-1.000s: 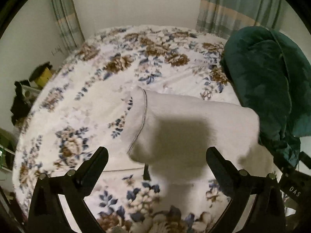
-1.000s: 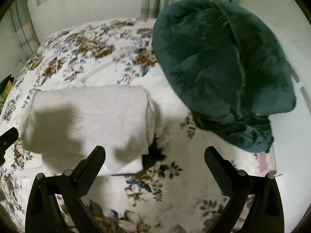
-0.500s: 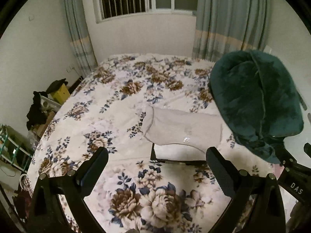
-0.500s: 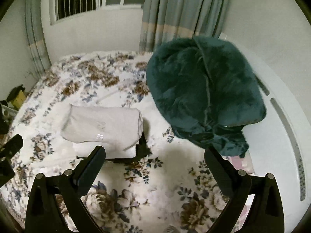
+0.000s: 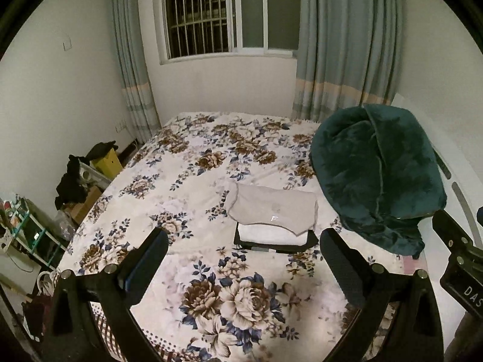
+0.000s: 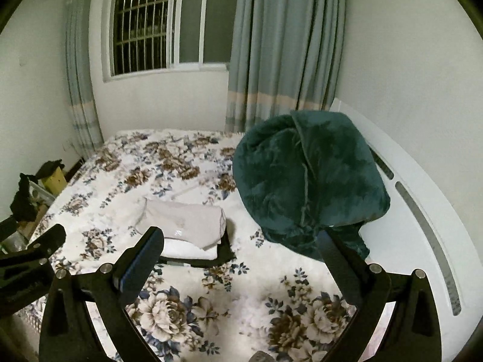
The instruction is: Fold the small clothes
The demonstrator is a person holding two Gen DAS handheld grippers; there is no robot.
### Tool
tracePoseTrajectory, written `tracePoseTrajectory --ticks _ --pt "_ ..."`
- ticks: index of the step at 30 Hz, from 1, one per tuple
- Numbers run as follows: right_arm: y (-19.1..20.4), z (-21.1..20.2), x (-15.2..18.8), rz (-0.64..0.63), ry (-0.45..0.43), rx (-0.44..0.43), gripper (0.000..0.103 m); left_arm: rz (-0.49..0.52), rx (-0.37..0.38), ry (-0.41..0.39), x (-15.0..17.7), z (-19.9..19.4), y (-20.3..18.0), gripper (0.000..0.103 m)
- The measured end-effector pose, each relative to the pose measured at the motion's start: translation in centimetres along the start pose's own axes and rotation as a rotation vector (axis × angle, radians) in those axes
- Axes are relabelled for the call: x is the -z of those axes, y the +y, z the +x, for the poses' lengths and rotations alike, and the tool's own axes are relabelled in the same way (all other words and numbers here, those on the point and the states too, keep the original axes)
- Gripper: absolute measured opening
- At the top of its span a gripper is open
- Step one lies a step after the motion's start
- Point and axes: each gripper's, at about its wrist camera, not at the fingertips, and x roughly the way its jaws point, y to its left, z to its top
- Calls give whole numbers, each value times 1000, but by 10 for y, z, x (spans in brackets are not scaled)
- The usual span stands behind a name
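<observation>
A folded beige garment [image 5: 273,209] lies on top of a small stack: a folded white piece [image 5: 268,236] under it and a black piece [image 5: 311,239] at the bottom. The stack rests on the floral bedspread [image 5: 196,187]. It also shows in the right wrist view [image 6: 187,221]. My left gripper [image 5: 243,259] is open and empty, held well back from the stack. My right gripper [image 6: 241,256] is open and empty, also back from the stack. The left gripper's body shows at the left edge of the right wrist view [image 6: 27,256].
A bulky dark green blanket [image 5: 374,175] is heaped on the bed's right side, close to the stack. A white headboard [image 6: 422,211] runs along the right. Clutter and a yellow box [image 5: 107,160] stand on the floor left of the bed. Window and curtains behind.
Both grippers have pulled back and up from the folded stack, which now looks small and far. The stack has stayed in place on the bed. Both jaws stay open.
</observation>
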Motion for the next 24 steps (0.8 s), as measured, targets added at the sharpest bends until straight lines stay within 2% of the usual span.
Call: tracePoseTrajectory --ticks 6,11,24 --pt "-21 -45 0 15 -34 -22 103 -2 -9 -48 2 -40 -4 103" --pt "-35 -66 -3 14 -57 -38 103 -15 -12 -75 2 -56 -8 103" --pt "-45 -58 -9 -5 -60 -65 103 -24 -22 -88 4 -70 -16 103"
